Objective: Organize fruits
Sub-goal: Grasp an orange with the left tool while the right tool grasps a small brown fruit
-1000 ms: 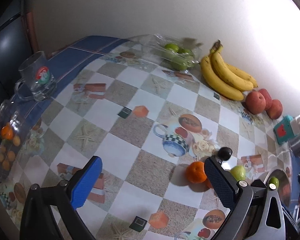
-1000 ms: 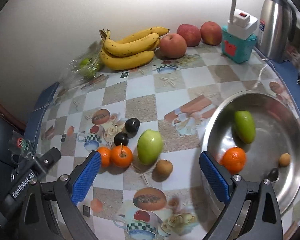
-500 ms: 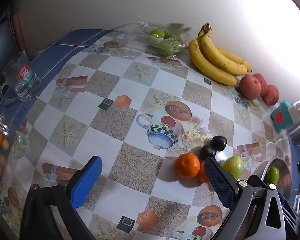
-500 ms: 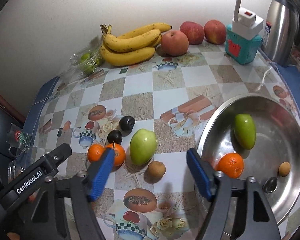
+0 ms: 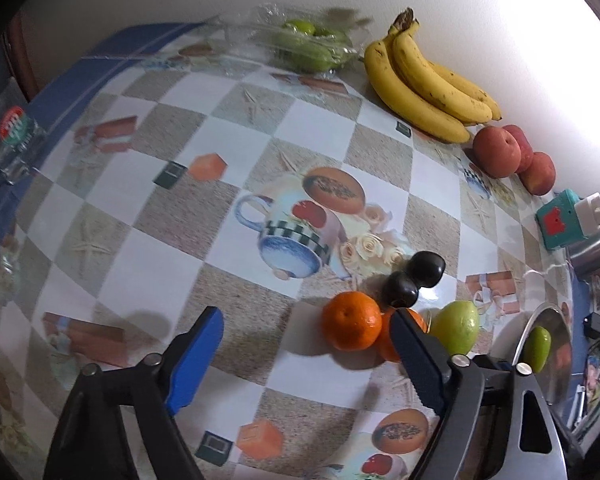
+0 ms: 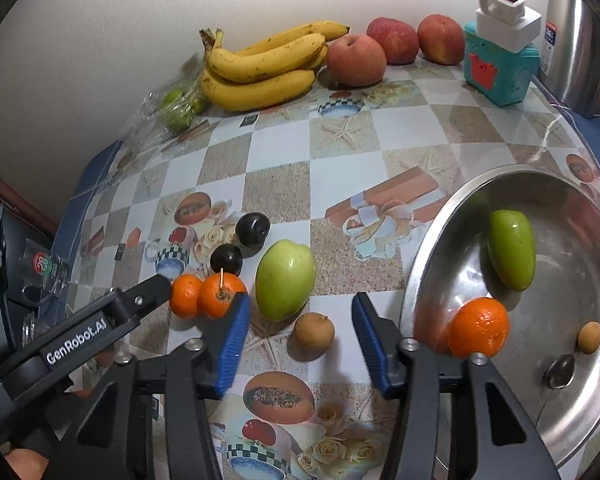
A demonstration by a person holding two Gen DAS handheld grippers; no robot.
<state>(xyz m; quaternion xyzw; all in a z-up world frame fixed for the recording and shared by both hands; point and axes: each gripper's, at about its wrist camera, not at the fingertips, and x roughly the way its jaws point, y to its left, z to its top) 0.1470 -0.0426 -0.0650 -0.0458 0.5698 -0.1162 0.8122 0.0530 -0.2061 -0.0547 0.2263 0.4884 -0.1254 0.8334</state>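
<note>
A steel bowl (image 6: 428, 256) at the right holds a green fruit (image 6: 512, 250), an orange (image 6: 478, 326), a small brown fruit (image 6: 590, 337) and a dark one (image 6: 560, 374). On the table lie two oranges (image 6: 206, 295), two dark plums (image 6: 240, 244), a green fruit (image 6: 285, 278) and a small brown fruit (image 6: 313, 330). My right gripper (image 6: 300, 340) is open, low around the brown fruit, not touching it. My left gripper (image 5: 304, 352) is open and empty just left of the oranges (image 5: 352, 326); the right wrist view shows it (image 6: 100, 320) beside them.
Bananas (image 6: 268, 68), three red apples (image 6: 394, 48) and a bag of green limes (image 6: 180, 104) lie along the back wall. A teal box with a white plug (image 6: 500, 60) and a steel kettle (image 6: 576, 40) stand at back right. A glass mug (image 5: 12, 140) stands at far left.
My left gripper has moved right and closer to the two oranges. My right gripper has moved forward and down over the small brown fruit and its jaws have narrowed.
</note>
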